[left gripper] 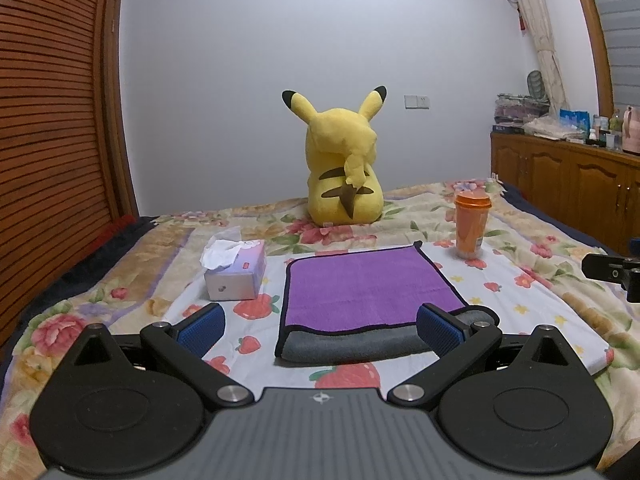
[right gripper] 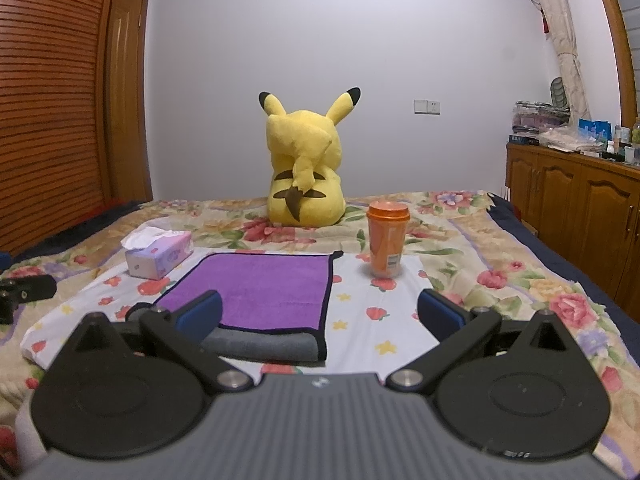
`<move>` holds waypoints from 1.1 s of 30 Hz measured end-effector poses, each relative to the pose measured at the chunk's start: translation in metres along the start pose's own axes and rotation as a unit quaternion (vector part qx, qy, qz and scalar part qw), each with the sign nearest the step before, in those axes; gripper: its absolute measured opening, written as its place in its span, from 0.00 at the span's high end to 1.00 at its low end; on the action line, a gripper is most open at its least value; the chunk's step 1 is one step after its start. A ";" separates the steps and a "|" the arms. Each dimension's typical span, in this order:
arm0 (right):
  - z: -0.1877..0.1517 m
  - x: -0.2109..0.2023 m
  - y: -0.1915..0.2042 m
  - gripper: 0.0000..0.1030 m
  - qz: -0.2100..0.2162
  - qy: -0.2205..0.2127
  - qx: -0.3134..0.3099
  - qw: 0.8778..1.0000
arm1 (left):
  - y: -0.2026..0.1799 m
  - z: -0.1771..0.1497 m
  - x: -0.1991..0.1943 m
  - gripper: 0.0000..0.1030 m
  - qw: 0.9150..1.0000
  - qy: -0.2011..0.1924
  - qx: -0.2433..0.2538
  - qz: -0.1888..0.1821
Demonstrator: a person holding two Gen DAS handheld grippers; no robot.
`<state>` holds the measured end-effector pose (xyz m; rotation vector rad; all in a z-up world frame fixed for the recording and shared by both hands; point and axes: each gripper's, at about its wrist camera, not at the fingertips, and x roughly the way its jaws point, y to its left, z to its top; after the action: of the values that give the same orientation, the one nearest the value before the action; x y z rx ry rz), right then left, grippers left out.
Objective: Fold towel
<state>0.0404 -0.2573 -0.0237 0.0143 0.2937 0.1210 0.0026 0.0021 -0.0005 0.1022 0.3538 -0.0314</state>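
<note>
A purple towel (left gripper: 368,286) with a grey underside and dark trim lies folded flat on the bed, its grey layer showing along the near edge. It also shows in the right wrist view (right gripper: 264,292). My left gripper (left gripper: 320,326) is open and empty, just short of the towel's near edge. My right gripper (right gripper: 320,314) is open and empty, near the towel's near right corner.
A tissue box (left gripper: 236,270) sits left of the towel, an orange cup (left gripper: 472,224) at its far right, a yellow plush toy (left gripper: 344,168) behind. A wooden cabinet (right gripper: 580,208) stands right of the bed. The floral bedsheet (right gripper: 460,280) spreads around.
</note>
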 end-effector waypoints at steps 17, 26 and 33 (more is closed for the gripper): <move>0.000 0.018 0.003 0.00 0.001 0.019 -0.003 1.000 | -0.003 -0.001 0.024 0.00 0.999 0.041 0.004 -0.014; -0.001 0.037 0.005 0.00 0.005 0.032 -0.004 0.999 | -0.001 0.005 0.036 0.00 0.999 0.041 0.000 -0.027; -0.001 0.050 0.007 0.00 0.008 0.044 -0.003 0.999 | -0.001 0.009 0.047 0.00 0.998 0.049 0.004 -0.027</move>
<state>0.0865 -0.2441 -0.0391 0.0063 0.3814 0.1384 0.0493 -0.0007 -0.0086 0.1017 0.4542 -0.0822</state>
